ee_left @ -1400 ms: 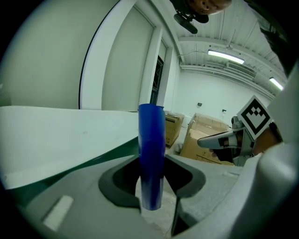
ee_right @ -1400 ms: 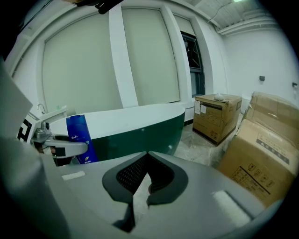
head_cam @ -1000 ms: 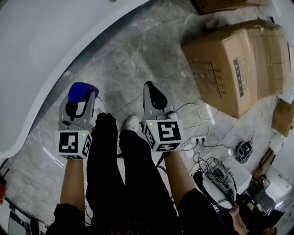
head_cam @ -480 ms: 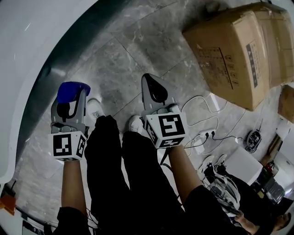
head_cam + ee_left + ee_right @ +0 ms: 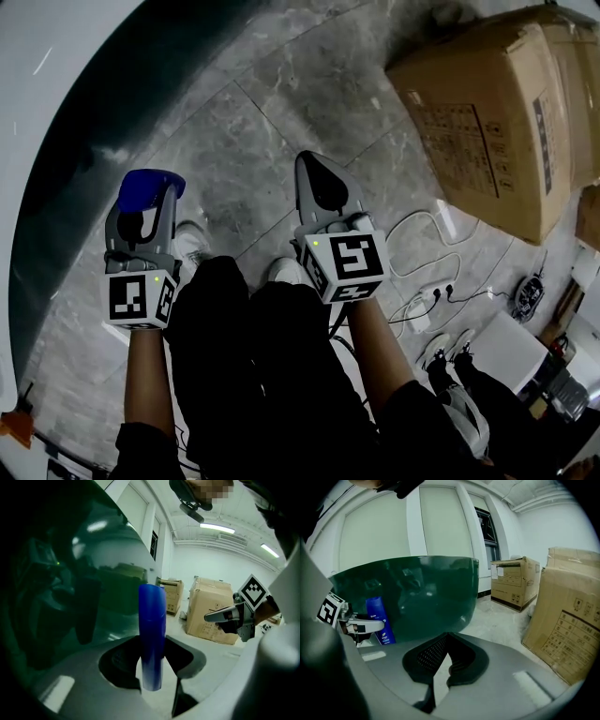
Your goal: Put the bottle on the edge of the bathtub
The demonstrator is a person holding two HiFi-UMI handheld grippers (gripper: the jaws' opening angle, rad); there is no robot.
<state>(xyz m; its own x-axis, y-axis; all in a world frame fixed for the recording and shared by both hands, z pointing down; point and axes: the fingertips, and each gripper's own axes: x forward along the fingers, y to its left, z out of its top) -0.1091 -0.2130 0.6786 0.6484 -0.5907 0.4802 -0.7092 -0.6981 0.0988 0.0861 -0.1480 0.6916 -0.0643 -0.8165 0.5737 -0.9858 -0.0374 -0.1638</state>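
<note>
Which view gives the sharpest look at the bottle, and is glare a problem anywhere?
Right gripper view: bottle small but sharp, label print visible. Left gripper view: bottle close and soft-edged; the tub wall mirrors ceiling lights. Head view: only the bottle's blue end shows; the tub rim reads bright white.

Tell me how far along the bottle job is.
Done: the bottle is clamped in the left tongs. In hand: it's held beside the bathtub, over the floor. Left: set it on the bathtub's edge and release. The right tongs are shut, empty.
</note>
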